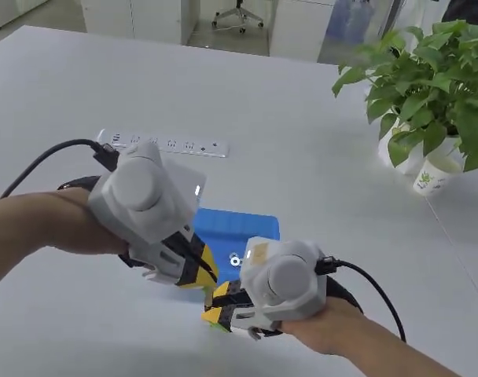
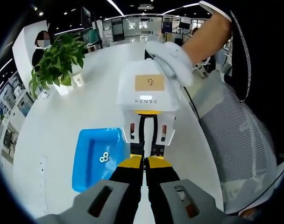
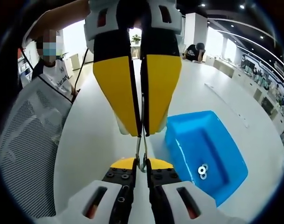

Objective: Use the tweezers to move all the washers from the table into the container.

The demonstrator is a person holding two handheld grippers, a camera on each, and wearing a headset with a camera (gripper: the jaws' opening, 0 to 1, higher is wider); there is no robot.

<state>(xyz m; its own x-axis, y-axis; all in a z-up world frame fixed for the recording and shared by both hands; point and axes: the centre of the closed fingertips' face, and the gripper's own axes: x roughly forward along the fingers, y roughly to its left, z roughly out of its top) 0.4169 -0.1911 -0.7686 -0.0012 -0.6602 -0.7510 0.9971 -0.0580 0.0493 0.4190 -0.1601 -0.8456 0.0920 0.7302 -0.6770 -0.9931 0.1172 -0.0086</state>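
1. Tweezers [image 3: 140,150] sit between the two claws, which point at each other, tip to tip. In the right gripper view they look thin and silver.
2. The left gripper [image 3: 142,130] comes down from 12 o'clock in that view. Its yellow jaws are squeezed almost together, and the tweezers are pinched in the thin gap.
3. The right gripper [image 3: 141,164] comes up from 6 o'clock. Its jaws are closed too, and the low end of the tweezers goes in between their yellow tips.
4. The container [image 3: 216,135] is a blue box on the white table [image 3: 95,140]. It is just beside the claws, at 3 o'clock from the tweezers.
5. The washers [image 3: 202,171] are inside the container, on its floor. They are a few small silver rings, bunched up and touching.
6. In the head view the container is at 12 o'clock from the right gripper, and both grippers hide part of it.
7. A power strip [image 1: 164,145] lies flat on the table at 11 o'clock from the container, well apart from it.
8. A green plant [image 1: 432,78] in a white pot stands at 2 o'clock from the container.
9. The left hand [image 1: 66,224] holds the left gripper. The right hand [image 1: 333,326] holds the right one.
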